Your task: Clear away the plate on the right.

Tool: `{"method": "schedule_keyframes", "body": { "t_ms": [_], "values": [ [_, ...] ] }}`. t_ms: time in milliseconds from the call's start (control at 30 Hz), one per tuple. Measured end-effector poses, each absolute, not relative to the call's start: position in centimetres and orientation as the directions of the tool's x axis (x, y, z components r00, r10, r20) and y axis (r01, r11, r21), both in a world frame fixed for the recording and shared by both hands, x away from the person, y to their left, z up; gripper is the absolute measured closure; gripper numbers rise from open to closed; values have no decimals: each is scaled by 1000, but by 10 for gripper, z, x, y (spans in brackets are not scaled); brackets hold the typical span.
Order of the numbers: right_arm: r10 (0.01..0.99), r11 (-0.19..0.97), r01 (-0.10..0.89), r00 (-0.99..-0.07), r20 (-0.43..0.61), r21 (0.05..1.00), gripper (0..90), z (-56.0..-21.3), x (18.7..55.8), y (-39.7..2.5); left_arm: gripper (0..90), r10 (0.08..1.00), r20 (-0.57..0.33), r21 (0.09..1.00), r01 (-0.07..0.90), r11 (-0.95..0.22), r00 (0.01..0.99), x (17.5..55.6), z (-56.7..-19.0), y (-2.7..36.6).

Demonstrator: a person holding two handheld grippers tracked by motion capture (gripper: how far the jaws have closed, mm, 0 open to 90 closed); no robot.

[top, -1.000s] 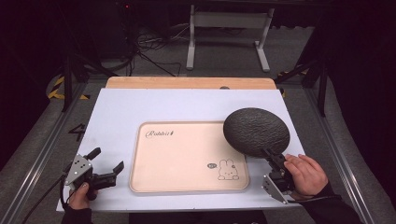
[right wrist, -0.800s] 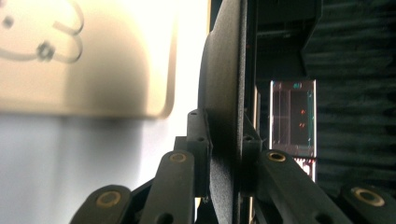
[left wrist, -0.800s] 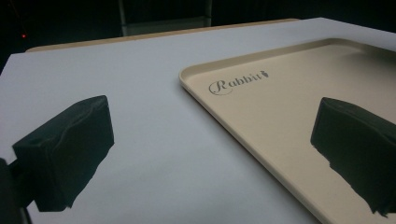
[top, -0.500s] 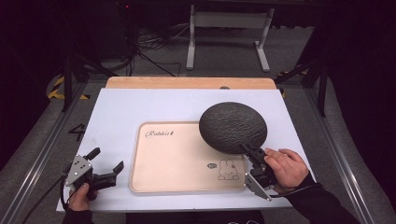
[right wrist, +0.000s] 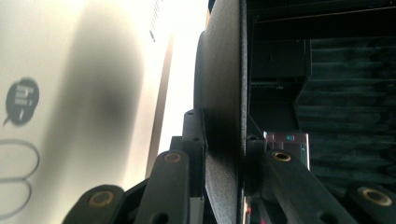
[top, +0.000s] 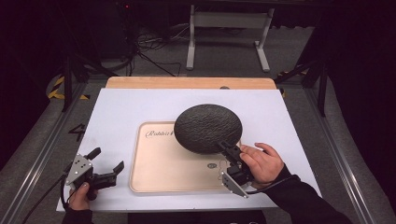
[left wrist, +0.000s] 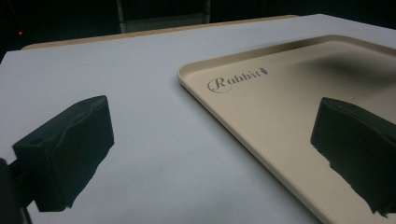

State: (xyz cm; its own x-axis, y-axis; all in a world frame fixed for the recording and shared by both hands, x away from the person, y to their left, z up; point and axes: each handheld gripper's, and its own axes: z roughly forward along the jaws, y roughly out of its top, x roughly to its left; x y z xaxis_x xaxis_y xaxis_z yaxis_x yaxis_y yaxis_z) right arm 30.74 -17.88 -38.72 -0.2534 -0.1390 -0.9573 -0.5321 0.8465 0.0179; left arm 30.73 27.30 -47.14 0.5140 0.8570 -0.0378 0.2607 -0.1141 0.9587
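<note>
White table (top: 121, 112), seen from above. Beige tray (top: 159, 168) at its centre, printed "Rabbit". Dark round plate (top: 208, 127) held tilted above the tray, pinched at its rim by the right hand-held gripper (top: 223, 148). Left hand-held gripper (top: 108, 162) spread wide, low over the table just beside the tray's left edge.

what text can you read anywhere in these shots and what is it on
"Rabbit", in script: on the beige tray, near its corner.
"hi": in a dark speech bubble printed on the tray.
The small printed figure on the tray in the high view is too small to read.
</note>
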Motion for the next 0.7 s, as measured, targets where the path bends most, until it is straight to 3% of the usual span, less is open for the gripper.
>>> {"method": "schedule_keyframes", "body": {
  "t_ms": [700],
  "values": [
    [-174,794,-607,-284,-943,36,775,-410,304,-131,2,855,-35,959,258,-117,517,307,-471,273]
  ]
}}
